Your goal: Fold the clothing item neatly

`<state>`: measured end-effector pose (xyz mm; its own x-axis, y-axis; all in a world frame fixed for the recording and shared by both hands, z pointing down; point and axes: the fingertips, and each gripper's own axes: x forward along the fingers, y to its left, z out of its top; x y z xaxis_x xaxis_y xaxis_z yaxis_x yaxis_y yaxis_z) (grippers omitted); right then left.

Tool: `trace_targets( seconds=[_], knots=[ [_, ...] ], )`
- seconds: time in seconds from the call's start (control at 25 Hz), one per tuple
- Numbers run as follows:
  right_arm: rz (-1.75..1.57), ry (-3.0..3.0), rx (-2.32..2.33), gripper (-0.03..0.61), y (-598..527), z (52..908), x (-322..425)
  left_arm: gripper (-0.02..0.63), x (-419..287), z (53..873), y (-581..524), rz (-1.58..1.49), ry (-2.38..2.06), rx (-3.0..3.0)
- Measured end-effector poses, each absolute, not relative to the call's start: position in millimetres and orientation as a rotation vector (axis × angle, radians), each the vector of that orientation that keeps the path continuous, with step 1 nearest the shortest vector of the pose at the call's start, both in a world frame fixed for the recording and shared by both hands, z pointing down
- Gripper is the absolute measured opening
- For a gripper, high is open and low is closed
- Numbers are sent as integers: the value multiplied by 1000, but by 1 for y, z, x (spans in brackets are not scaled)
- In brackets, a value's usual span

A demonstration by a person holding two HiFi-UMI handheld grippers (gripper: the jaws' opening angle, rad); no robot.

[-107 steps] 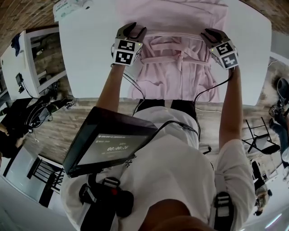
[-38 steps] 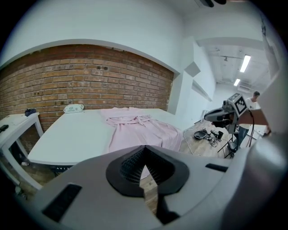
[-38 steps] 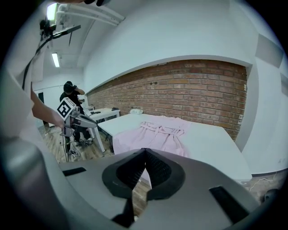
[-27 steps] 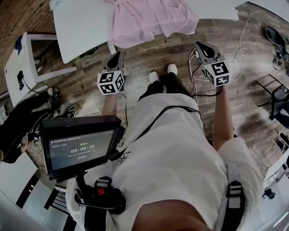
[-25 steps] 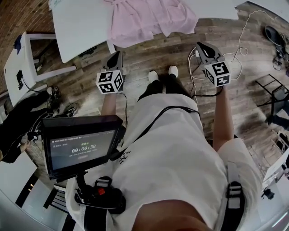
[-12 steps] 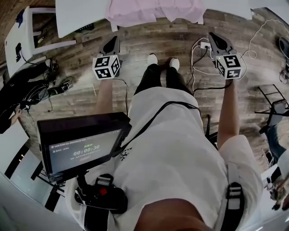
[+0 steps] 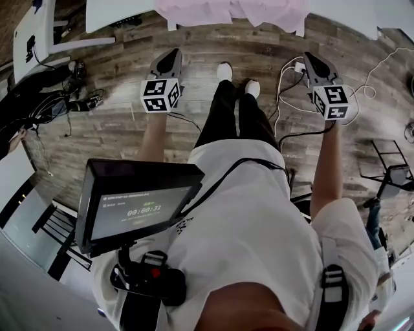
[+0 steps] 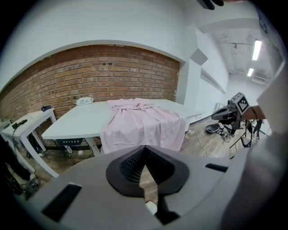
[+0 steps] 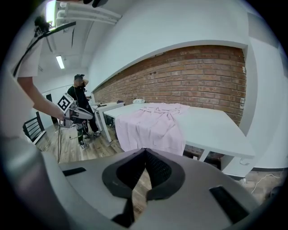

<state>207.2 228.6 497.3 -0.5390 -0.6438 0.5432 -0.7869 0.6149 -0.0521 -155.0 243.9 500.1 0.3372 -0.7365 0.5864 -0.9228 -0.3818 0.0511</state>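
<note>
The pink clothing item (image 8: 144,123) lies spread on the white table (image 8: 76,121), its lower part hanging over the front edge. In the head view only its hem (image 7: 239,10) shows at the top edge. Both grippers hang over the wooden floor, well back from the table. My left gripper (image 7: 172,57) is shut and empty, its jaws (image 8: 145,155) pointing at the garment from a distance. My right gripper (image 7: 312,59) is also shut and empty, facing the garment (image 9: 155,123) from the other side.
A small white side table (image 7: 39,32) stands at the left with black cables beside it. White cables (image 7: 291,71) lie on the floor near the right gripper. A black chair (image 7: 388,174) stands at the right. A brick wall (image 8: 90,76) backs the table. Another person (image 9: 81,90) stands in the background.
The table and garment have slid up to the top edge of the head view as the person stepped back. Both grippers stayed shut and empty; earlier they were at the garment.
</note>
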Motion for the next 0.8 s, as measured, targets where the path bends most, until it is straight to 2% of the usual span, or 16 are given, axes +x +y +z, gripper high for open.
trace_targets(
  seconds=[0.2,0.48,0.8],
  knots=[
    [415,-2361,1107,5,224,503,203,2,-179,512,216,695,-1508,2182],
    [362,-2357,1106,5,187,551,197,2,-217,575,150,764,-1562,2166],
    [255,-2365,1135,5,160,587,197,7,-238,636,134,749,-1492,2191]
  ],
)
